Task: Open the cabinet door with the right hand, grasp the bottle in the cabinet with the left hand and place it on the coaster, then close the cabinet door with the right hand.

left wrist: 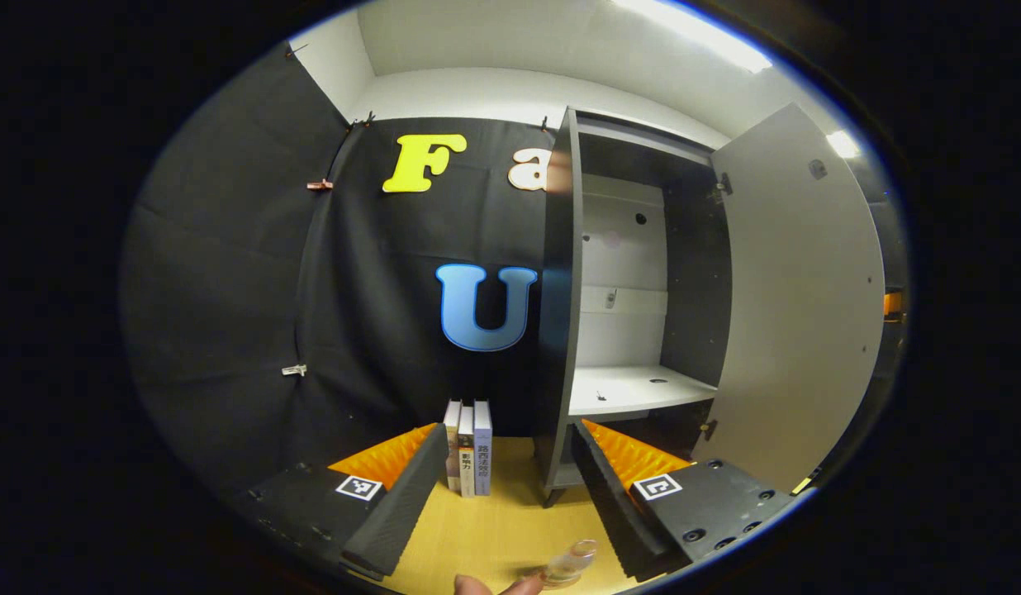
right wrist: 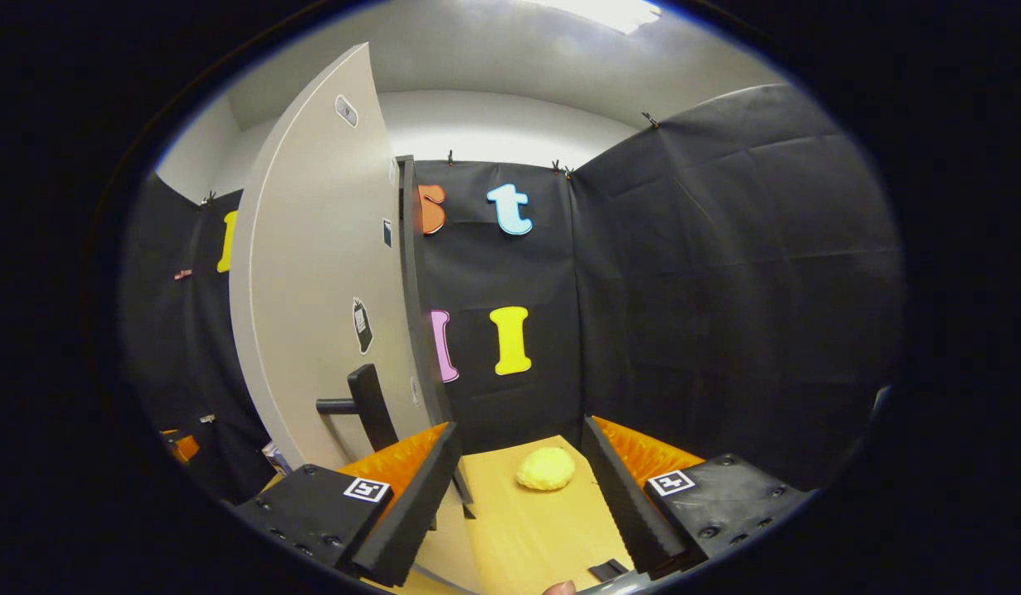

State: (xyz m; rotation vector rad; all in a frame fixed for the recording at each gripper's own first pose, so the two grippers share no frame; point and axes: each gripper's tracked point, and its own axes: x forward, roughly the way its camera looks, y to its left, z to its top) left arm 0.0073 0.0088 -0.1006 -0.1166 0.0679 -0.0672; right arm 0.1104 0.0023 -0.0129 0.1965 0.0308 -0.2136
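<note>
The dark cabinet (left wrist: pixel 560 330) stands with its pale door (left wrist: pixel 800 306) swung wide to the right, showing a white shelf (left wrist: pixel 634 388) inside. A clear bottle (left wrist: pixel 570 562) sits low on the wooden table (left wrist: pixel 494 529), close to the camera and just inside my left gripper's right finger, which does not press on it. My left gripper (left wrist: pixel 510 430) is open. In the right gripper view the door (right wrist: pixel 312 314) is to the left with its dark handle (right wrist: pixel 368 403) just beyond my left fingertip. My right gripper (right wrist: pixel 521 426) is open and holds nothing.
Three books (left wrist: pixel 469 450) stand upright on the table left of the cabinet. A yellow lump (right wrist: pixel 545 468) lies on the table ahead of the right gripper. Fingertips of a hand (left wrist: pixel 486 585) show beside the bottle. Black cloth walls close in the booth.
</note>
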